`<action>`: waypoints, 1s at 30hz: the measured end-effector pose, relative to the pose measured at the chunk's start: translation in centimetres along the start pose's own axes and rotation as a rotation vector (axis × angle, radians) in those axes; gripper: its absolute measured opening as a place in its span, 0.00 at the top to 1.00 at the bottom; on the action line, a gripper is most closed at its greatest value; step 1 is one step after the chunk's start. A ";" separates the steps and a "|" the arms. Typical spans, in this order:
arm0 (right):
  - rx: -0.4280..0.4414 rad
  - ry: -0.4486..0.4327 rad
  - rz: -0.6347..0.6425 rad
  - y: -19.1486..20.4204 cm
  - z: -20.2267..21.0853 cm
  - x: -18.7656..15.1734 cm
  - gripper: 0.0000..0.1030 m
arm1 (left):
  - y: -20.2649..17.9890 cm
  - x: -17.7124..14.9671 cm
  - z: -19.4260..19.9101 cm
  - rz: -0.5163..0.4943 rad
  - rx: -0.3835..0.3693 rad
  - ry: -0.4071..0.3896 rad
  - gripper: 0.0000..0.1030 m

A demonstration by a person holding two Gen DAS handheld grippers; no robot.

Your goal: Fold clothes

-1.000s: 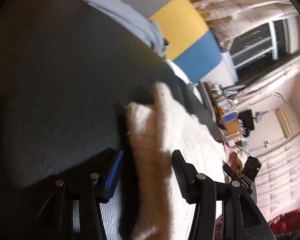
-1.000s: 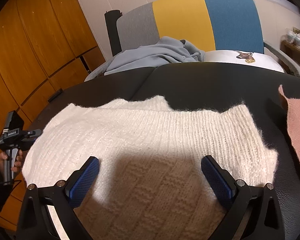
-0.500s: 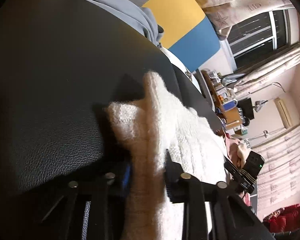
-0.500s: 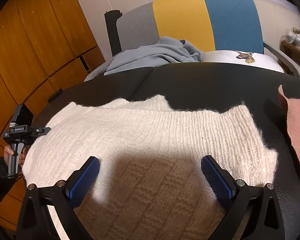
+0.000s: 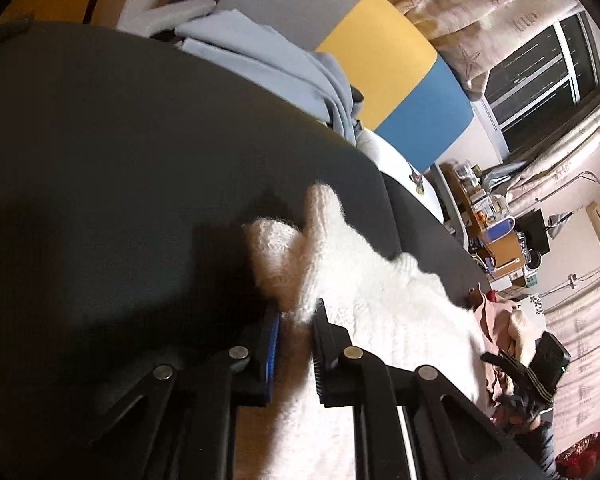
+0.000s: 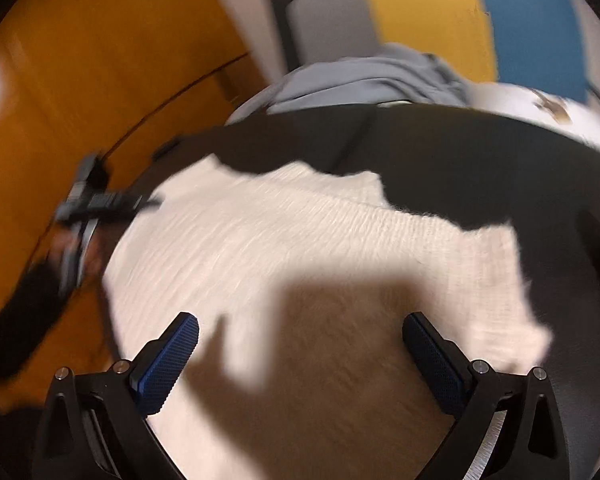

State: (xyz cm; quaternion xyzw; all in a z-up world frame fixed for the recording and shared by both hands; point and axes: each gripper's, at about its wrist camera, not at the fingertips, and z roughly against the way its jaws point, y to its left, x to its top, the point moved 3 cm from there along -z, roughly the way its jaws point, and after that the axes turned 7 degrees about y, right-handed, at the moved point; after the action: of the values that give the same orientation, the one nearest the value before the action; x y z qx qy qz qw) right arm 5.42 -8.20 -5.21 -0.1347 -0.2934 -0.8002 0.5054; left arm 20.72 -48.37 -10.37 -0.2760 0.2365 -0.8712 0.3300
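Sweater (image 6: 300,248), white and fuzzy, is lying on the black desk (image 5: 100,152). Left tongs (image 5: 296,332) are pinching its edge; right tongs (image 6: 300,344) are hanging spread wide.

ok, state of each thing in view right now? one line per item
left gripper: shut on the white sweater's edge
right gripper: open, above the sweater, holding nothing
white sweater: spread flat on the black surface, one edge pinched and bunched
blue garment: crumpled in a heap on the chair
pink garment: lying beside the sweater
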 end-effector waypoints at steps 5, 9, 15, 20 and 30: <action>0.009 0.135 0.177 1.9 1.3 -0.9 0.00 | -1.4 0.4 1.4 -0.017 -0.033 0.000 0.87; -0.032 0.267 0.309 2.1 0.6 -1.9 0.00 | -2.4 0.6 2.5 -0.031 -0.059 0.000 0.87; -0.084 0.429 0.393 -0.3 -2.2 -4.1 0.00 | -4.5 0.5 4.0 -0.041 -0.127 0.000 0.88; -0.094 0.353 0.394 -1.0 -2.2 -5.3 0.00 | -7.8 -1.0 4.6 -0.029 -0.241 -0.005 0.88; -0.115 0.243 0.346 -1.9 -1.4 -6.9 0.00 | -17.4 -1.5 2.7 -0.014 -0.389 -0.017 0.88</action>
State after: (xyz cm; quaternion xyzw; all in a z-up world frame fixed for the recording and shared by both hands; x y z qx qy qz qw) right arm 6.97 -3.42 -10.51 -0.1141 -0.1565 -0.7274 0.6583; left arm 15.69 -36.27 1.42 -0.3436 0.3956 -0.8090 0.2662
